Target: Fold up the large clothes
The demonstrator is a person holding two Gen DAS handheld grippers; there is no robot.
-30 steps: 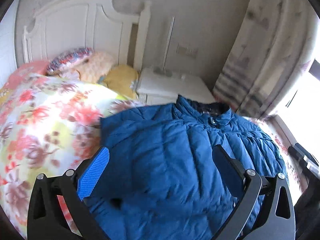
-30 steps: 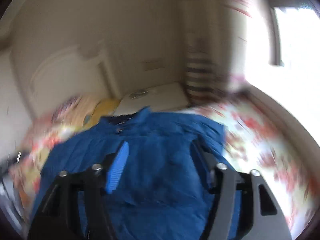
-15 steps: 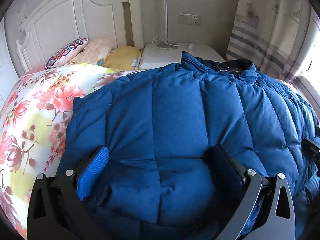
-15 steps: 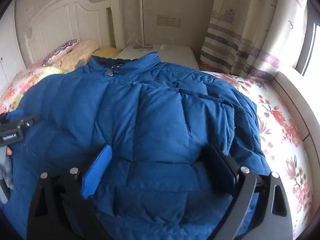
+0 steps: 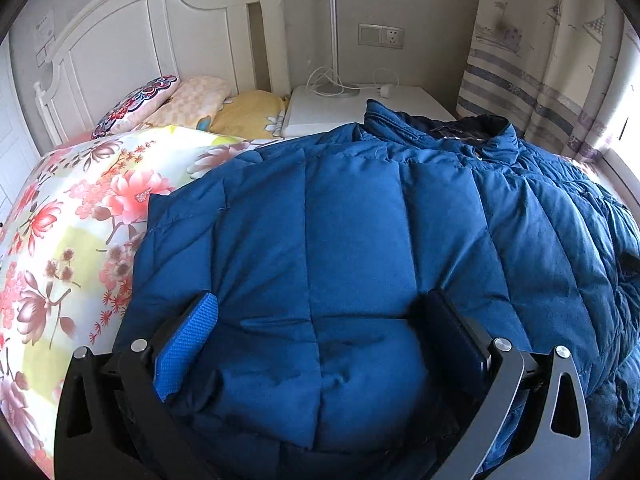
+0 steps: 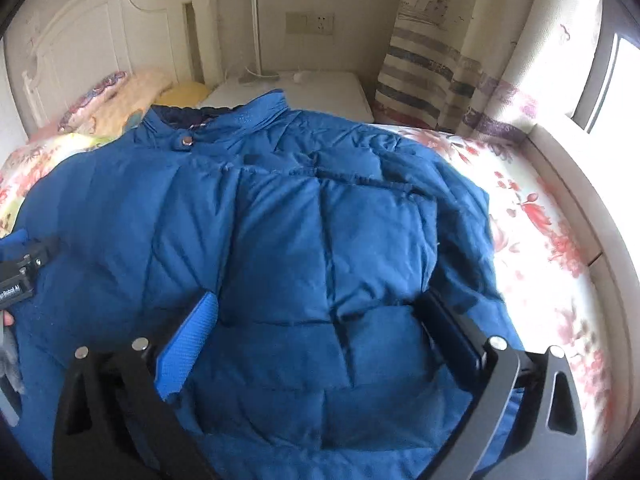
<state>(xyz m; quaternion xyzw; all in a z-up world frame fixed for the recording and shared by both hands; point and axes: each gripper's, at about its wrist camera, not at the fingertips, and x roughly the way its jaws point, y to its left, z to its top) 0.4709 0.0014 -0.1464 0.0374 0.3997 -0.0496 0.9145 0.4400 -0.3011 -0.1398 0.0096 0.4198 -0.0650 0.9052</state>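
— Bedroom first: what's around you?

— White headboard (image 5: pixel 132 36) against the wall, pillows (image 5: pixel 188 100) under it, a white nightstand (image 5: pixel 360 108) with a lamp pole (image 5: pixel 333 28) beside the bed, a striped curtain (image 5: pixel 532 60) by the window. Floral bedding (image 5: pixel 72 220) covers the mattress.

— And the garment?

— A blue quilted down jacket (image 5: pixel 360 220) lies spread on that bedding, collar (image 6: pixel 224 120) toward the nightstand, hem toward me.

— Your left gripper (image 5: pixel 320 320)?

— Its fingers stand wide apart, pressed down into the jacket's lower panel; padding bulges up between them, but the pads aren't pinching it.

— The right gripper (image 6: pixel 316 316)?

— Its jaws are opening, nearly as wide as they go. Jacket fabric sits between the blue pad (image 6: pixel 188 344) and the black one, not squeezed. At the left edge of that view I see part of my other gripper and a fingertip (image 6: pixel 8 320).
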